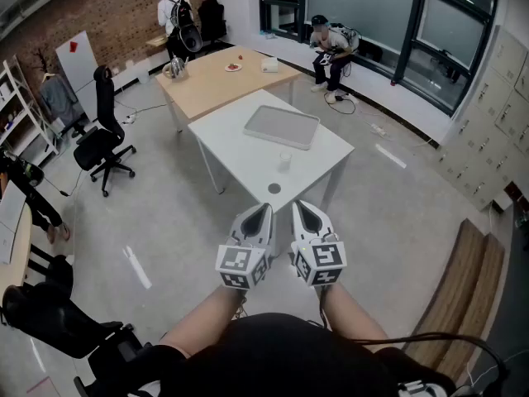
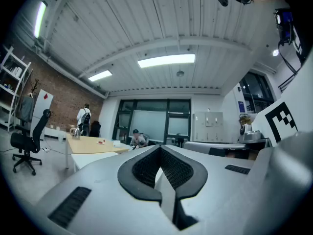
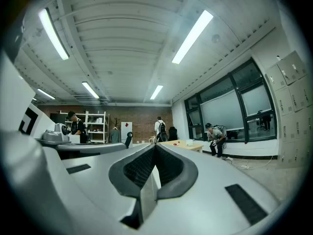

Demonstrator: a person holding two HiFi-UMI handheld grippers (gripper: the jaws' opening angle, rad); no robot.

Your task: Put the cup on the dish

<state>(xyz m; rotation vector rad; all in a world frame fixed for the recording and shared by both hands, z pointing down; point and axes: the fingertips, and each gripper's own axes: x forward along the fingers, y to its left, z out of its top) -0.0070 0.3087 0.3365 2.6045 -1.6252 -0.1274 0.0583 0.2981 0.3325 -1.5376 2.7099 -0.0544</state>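
2 tools up close, side by side just ahead of the person's torso, one in each hand: left tool (image 1: 261,215), right tool (image 1: 303,213). Each carries 1 marker cube at the rear, left cube (image 1: 241,265), right cube (image 1: 321,263). Both tools point forward at the white table (image 1: 235,151) and are well apart from everything on it.

Left tool: jaws fully together, black pads meet at the tip, nothing between them. Right tool: same, pads closed against each other, empty. Neither touches any object.

Count on the white table: 1 cup (image 1: 284,161), 1 dish (image 1: 274,188), 1 grey tray (image 1: 281,126).

Cup: small and pale, standing on the tabletop near the middle, between tray and dish. It looks upright, long axis vertical, mouth up; too small to tell finer detail. It is not on the dish; a clear gap separates them.

Dish: small dark round disc, flat on the table, near the table edge closest to the tools, slightly left of the cup.

Tray: rectangular, flat, on the far half of the table, long side running roughly left to right, beyond the cup and not touching it.

Background: 1 wooden table (image 1: 215,77) butted against the far corner of the white one, with a few small items on it; 1 black office chair (image 1: 103,135) off to the left.
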